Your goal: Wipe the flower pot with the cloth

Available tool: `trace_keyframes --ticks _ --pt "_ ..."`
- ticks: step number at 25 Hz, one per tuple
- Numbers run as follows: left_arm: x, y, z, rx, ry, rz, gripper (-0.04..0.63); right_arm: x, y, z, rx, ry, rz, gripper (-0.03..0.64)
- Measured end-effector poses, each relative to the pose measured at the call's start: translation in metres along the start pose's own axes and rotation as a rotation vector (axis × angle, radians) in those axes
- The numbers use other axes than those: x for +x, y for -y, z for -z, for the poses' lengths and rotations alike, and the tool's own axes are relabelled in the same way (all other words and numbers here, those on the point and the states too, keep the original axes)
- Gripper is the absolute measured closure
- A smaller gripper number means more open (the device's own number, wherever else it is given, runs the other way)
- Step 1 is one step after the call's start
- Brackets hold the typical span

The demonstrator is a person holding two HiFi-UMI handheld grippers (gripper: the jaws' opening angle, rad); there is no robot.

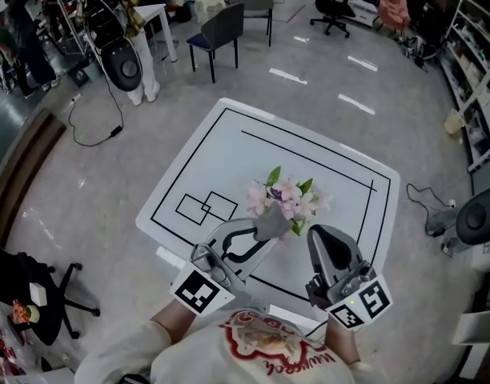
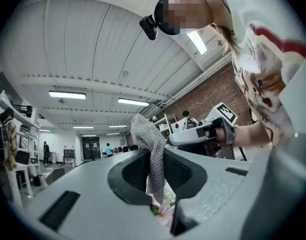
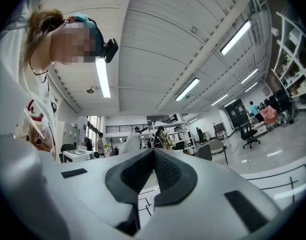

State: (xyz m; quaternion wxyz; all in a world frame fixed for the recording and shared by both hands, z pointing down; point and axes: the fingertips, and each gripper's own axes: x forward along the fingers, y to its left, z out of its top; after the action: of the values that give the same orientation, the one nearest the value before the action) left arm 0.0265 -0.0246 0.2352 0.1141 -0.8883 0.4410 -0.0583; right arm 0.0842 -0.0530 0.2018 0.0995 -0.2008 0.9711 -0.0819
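Observation:
A bunch of pink flowers with green leaves (image 1: 289, 202) stands near the middle of the white table (image 1: 229, 158). The pot under them is hidden by the blooms and the grippers. My left gripper (image 1: 263, 232) is shut on a grey knitted cloth (image 1: 271, 222), held just left of the flowers. In the left gripper view the cloth (image 2: 149, 149) hangs between the pads, with a bit of flower (image 2: 162, 207) below. My right gripper (image 1: 320, 234) is raised right of the flowers. Its jaws (image 3: 154, 153) meet with nothing between them.
The table carries black outline markings, with two overlapping squares (image 1: 206, 207) at the left. Around it are a dark chair (image 1: 221, 29), an office chair (image 1: 333, 5), a round fan (image 1: 122, 67), shelves (image 1: 473, 70) at the right and floor cables (image 1: 97, 130).

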Motion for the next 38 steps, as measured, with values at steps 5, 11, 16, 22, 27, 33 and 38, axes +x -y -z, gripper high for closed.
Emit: trace_keyframes --ticks 5,11,16,22,27,33,38 --pt "-0.035 0.017 -0.015 0.003 0.049 0.044 0.538 -0.009 -0.041 -0.006 -0.054 0.023 0.069 0.617" --pt "-0.094 0.029 -0.035 -0.015 0.123 0.029 0.537 -0.015 -0.108 -0.001 -0.107 0.06 0.132 0.617" --pt "-0.152 0.058 -0.043 -0.015 0.129 0.046 0.538 -0.034 -0.172 0.011 -0.12 0.087 0.201 0.617" --pt "-0.209 0.096 -0.047 -0.074 0.153 0.083 0.537 -0.057 -0.244 0.031 -0.122 0.078 0.271 0.617" --pt "-0.233 0.115 -0.055 -0.111 0.178 0.111 0.538 -0.071 -0.278 0.037 -0.136 0.083 0.309 0.617" --pt "-0.246 0.137 -0.07 -0.029 0.162 0.161 0.537 -0.074 -0.301 0.027 -0.141 0.095 0.294 0.617" --pt "-0.257 0.15 -0.07 -0.051 0.198 0.161 0.538 -0.088 -0.319 0.025 -0.174 0.114 0.319 0.617"
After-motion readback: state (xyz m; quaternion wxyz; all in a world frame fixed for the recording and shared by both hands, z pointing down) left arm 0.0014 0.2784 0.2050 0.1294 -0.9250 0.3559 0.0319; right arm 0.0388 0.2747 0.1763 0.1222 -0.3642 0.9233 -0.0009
